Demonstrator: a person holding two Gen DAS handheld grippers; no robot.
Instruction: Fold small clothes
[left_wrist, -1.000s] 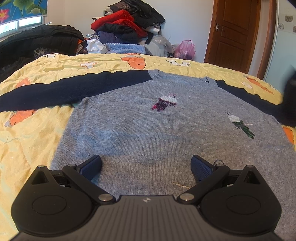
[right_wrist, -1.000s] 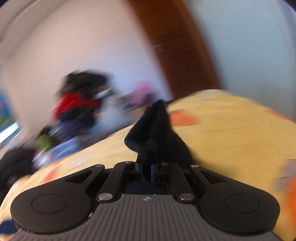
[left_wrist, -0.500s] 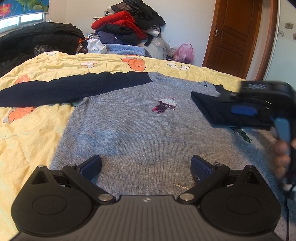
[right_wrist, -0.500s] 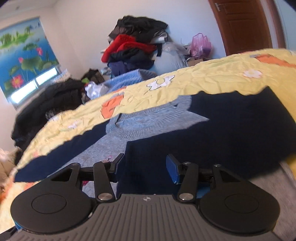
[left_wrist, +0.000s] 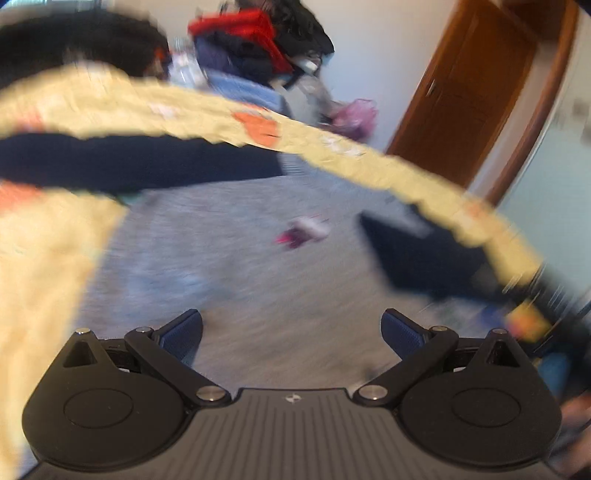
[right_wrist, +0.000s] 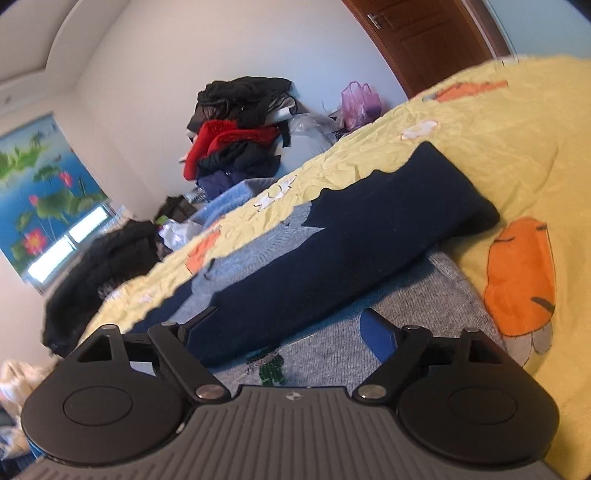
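**Lying flat: one grey sweater, one sleeve folded in**

Spreading across the yellow bedspread (right_wrist: 517, 155) is one grey knit sweater (right_wrist: 332, 354), laid flat on the bed with its collar toward the far side and its hem toward the cameras, so its long axis runs away from both tools; it has two navy sleeves; the right navy sleeve (right_wrist: 351, 240) is folded inward and lies slantwise over the grey chest, its cuff end near the right tool, its shoulder end out toward the bed's edge; the left navy sleeve (left_wrist: 129, 162) stretches straight out sideways on the bedspread, roughly square to the body; two small embroidered motifs show on the chest, a pink one (left_wrist: 306, 232) in the blurred left view and a green one (right_wrist: 271, 369) just ahead of the right tool.

Both tools hover low over the grey knit; the left tool (left_wrist: 291, 332) has its jaws wide apart with nothing between them; the right tool (right_wrist: 288, 328) has its jaws opening, the sleeve's cuff end lying between them but not pinched.

Beyond the bed stand one heap of clothes (right_wrist: 236, 129), one pink plastic bag (right_wrist: 360, 98) and one brown door (right_wrist: 424, 40).
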